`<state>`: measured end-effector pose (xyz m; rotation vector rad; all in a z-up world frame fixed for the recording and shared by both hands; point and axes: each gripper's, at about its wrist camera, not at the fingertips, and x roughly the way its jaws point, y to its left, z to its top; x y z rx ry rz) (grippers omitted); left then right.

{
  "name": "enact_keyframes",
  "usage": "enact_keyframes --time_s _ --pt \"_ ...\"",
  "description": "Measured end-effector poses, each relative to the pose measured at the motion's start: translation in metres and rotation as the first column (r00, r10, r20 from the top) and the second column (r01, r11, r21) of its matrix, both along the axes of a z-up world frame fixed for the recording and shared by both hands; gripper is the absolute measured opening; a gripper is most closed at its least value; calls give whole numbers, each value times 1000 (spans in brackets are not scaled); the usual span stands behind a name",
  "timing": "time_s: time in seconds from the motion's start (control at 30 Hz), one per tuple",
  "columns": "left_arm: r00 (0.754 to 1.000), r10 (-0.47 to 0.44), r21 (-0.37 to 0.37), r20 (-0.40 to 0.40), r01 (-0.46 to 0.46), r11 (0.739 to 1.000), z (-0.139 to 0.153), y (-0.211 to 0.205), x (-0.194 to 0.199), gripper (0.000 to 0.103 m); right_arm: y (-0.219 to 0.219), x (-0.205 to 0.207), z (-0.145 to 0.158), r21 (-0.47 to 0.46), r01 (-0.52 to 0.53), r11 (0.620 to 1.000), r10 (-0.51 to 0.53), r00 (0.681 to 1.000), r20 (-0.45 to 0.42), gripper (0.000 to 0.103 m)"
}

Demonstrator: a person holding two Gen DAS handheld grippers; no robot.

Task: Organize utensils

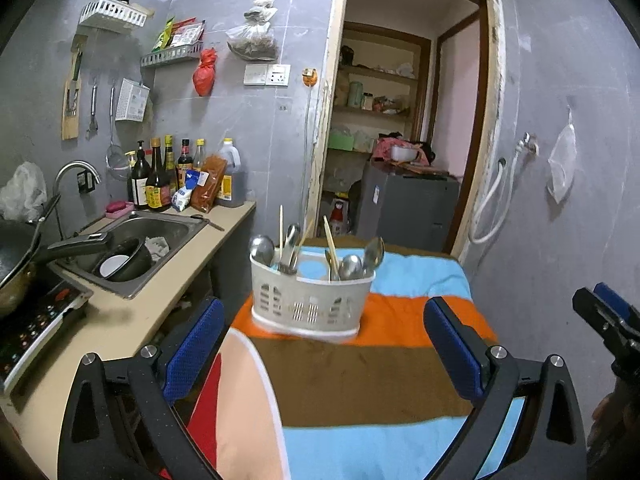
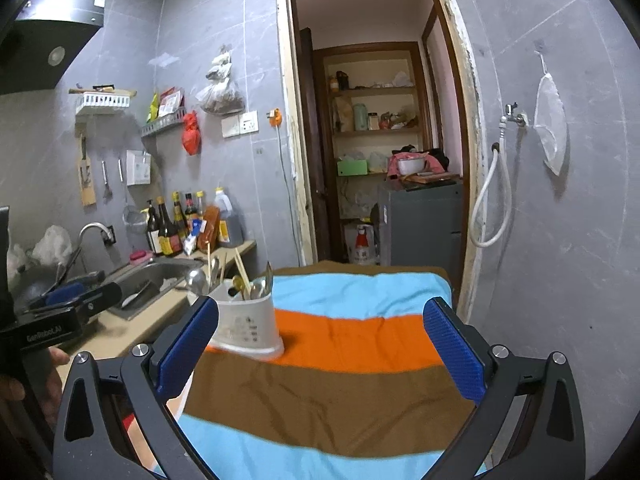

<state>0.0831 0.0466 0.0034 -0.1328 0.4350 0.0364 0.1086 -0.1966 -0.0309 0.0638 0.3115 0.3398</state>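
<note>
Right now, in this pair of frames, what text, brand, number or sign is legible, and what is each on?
"GenRobot.AI": white lettering on the black body of the left hand-held gripper, seen in the right wrist view; small, so the reading is approximate.
Sauce bottles by the sink: labels too small to read.
Wall packets on the shelf: print blurred.
White utensil caddy: side markings unreadable.
Stove panel: symbols unreadable.

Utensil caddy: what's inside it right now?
The white caddy holds several metal spoons and wooden chopsticks, all upright. Their lower ends and anything shorter are hidden behind its wall.
</note>
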Motion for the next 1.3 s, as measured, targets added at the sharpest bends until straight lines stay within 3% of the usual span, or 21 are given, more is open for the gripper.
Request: enact_keyframes --time_s 0.43,1.3 --pt "999 -13 43 33 11 999 -14 -18 -40 98 -13 -39 -7 -22 17 1000 -17 1000 13 103" --pt "999 -12 38 42 11 999 -13 -19 -44 98 -11 -43 -10 -28 12 1000 -11 1000 8 103"
